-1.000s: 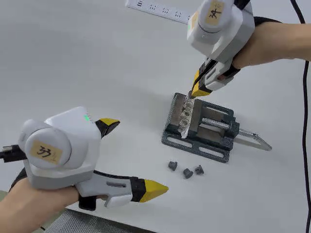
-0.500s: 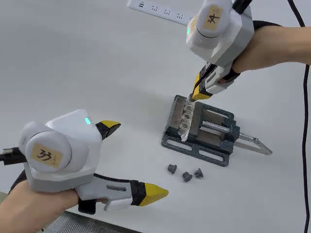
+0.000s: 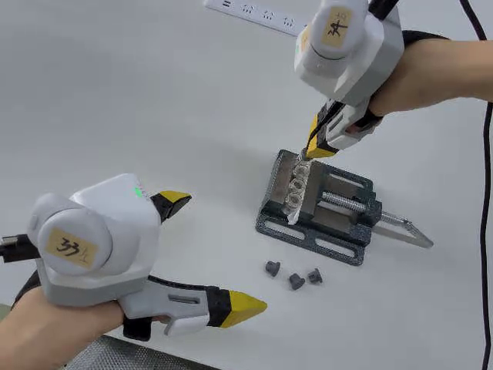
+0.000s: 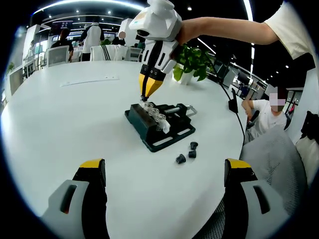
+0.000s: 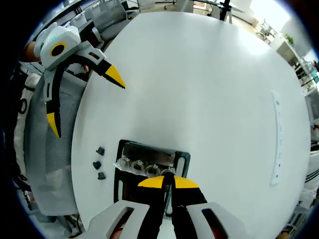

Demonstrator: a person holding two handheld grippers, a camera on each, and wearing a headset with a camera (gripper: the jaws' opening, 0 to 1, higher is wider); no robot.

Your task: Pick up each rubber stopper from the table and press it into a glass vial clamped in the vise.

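Observation:
A dark metal vise [image 3: 339, 220] on the white table clamps a row of clear glass vials [image 3: 295, 189]. My right gripper [image 3: 314, 151] points down at the far end vial, its tips touching the mouth, shut on a small grey rubber stopper that is mostly hidden. From above, the right gripper [image 5: 168, 180] covers that end vial beside the other vials [image 5: 137, 166]. Three dark rubber stoppers [image 3: 296, 280] lie loose in front of the vise. My left gripper [image 3: 212, 254] hovers open at the near left, well away from the vise [image 4: 149, 129] and the stoppers [image 4: 187, 154].
A white power strip [image 3: 254, 11] lies at the table's far side. A black cable [image 3: 485, 154] runs down the right. The vise's handle [image 3: 404, 227] sticks out to the right. A mesh chair [image 3: 123, 354] sits at the near edge. A seated person [image 4: 264, 114] is beyond the table.

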